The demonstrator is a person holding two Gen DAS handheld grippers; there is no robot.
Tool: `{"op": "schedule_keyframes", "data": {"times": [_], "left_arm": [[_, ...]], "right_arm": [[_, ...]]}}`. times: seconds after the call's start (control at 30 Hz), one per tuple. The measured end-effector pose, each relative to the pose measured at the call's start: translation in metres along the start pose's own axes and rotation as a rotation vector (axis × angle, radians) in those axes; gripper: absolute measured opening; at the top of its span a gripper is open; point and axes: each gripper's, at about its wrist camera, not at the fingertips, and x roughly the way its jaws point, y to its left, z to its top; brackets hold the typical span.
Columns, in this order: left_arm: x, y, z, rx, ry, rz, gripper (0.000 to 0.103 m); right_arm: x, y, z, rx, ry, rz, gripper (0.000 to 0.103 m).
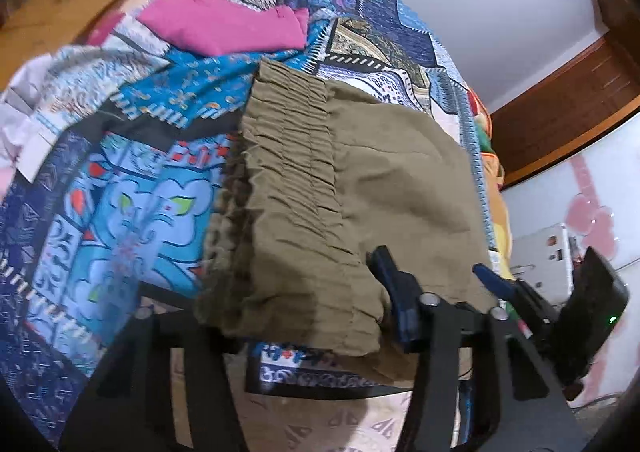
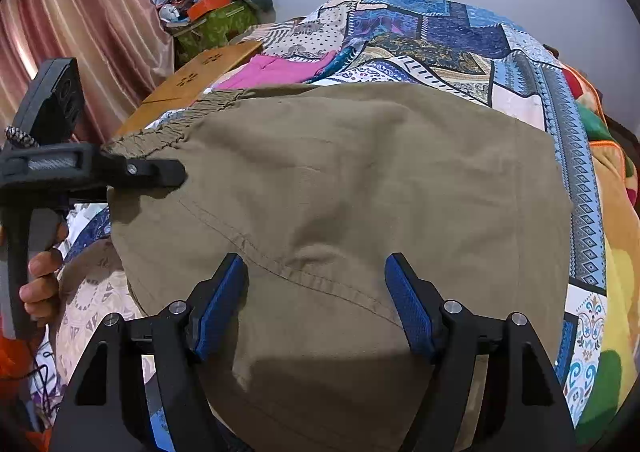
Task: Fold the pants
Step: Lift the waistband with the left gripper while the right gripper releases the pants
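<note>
Olive-khaki pants (image 2: 360, 188) lie folded on a patchwork bedspread (image 2: 440, 36). Their gathered elastic waistband (image 1: 288, 156) faces left in the left wrist view. My right gripper (image 2: 316, 276) is open, its blue pads (image 2: 408, 304) spread just above the pants' near hem seam. It also shows in the left wrist view (image 1: 432, 272) over the pants' near right corner. My left gripper (image 2: 176, 172) shows in the right wrist view at the pants' left edge below the waistband. Whether it is open or shut cannot be told, and its own camera shows only its dark frame.
Folded pink clothing (image 1: 224, 24) lies further back on the bed. A wooden headboard (image 2: 200, 72) and a striped curtain (image 2: 80, 12) stand at the left. A cluttered green box (image 2: 216, 24) sits behind. A white appliance (image 1: 544, 256) stands beside the bed.
</note>
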Motion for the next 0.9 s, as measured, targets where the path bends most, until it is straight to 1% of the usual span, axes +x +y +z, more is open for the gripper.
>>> {"op": "schedule_keyframes", "data": {"times": [0.03, 0.1, 0.17, 0.27, 0.3, 0.37, 0.43, 0.5, 0.53, 0.57, 0.67, 0.73, 0.8, 0.9], "left_arm": [[-0.002, -0.002, -0.001, 0.016, -0.013, 0.018, 0.046], [-0.010, -0.008, -0.003, 0.066, -0.055, 0.086, 0.045], [-0.019, -0.020, -0.005, 0.135, -0.114, 0.185, 0.044], [-0.034, -0.033, -0.008, 0.226, -0.186, 0.305, 0.043], [-0.037, -0.036, -0.009, 0.254, -0.206, 0.345, 0.043], [-0.045, -0.047, -0.013, 0.343, -0.256, 0.458, 0.043], [-0.053, -0.057, -0.016, 0.418, -0.301, 0.545, 0.043], [-0.061, -0.066, -0.018, 0.471, -0.337, 0.596, 0.043], [-0.065, -0.072, -0.018, 0.500, -0.355, 0.614, 0.043], [-0.069, -0.076, -0.018, 0.511, -0.363, 0.617, 0.043], [-0.077, -0.094, -0.016, 0.549, -0.389, 0.601, 0.042], [-0.081, -0.109, -0.016, 0.581, -0.407, 0.583, 0.042], [-0.083, -0.125, -0.016, 0.611, -0.419, 0.565, 0.037], [-0.082, -0.153, -0.013, 0.638, -0.421, 0.503, 0.034]], "right_arm": [[-0.002, 0.000, 0.000, 0.005, 0.000, -0.001, 0.070], [-0.006, -0.003, -0.001, 0.027, -0.006, 0.000, 0.069], [-0.013, -0.008, -0.003, 0.052, -0.013, 0.002, 0.069], [-0.028, -0.016, -0.010, 0.087, -0.040, -0.008, 0.069], [-0.034, -0.020, -0.013, 0.101, -0.050, -0.015, 0.069], [-0.043, -0.028, -0.020, 0.127, -0.060, -0.032, 0.069], [-0.051, -0.038, -0.028, 0.149, -0.067, -0.056, 0.069], [-0.057, -0.049, -0.038, 0.172, -0.060, -0.089, 0.069], [-0.060, -0.054, -0.043, 0.183, -0.056, -0.106, 0.069], [-0.062, -0.058, -0.048, 0.192, -0.053, -0.117, 0.069], [-0.067, -0.066, -0.060, 0.217, -0.042, -0.129, 0.069], [-0.066, -0.070, -0.068, 0.231, -0.028, -0.124, 0.069], [-0.063, -0.071, -0.074, 0.241, -0.030, -0.114, 0.069], [-0.063, -0.076, -0.077, 0.274, -0.038, -0.086, 0.069]]}}
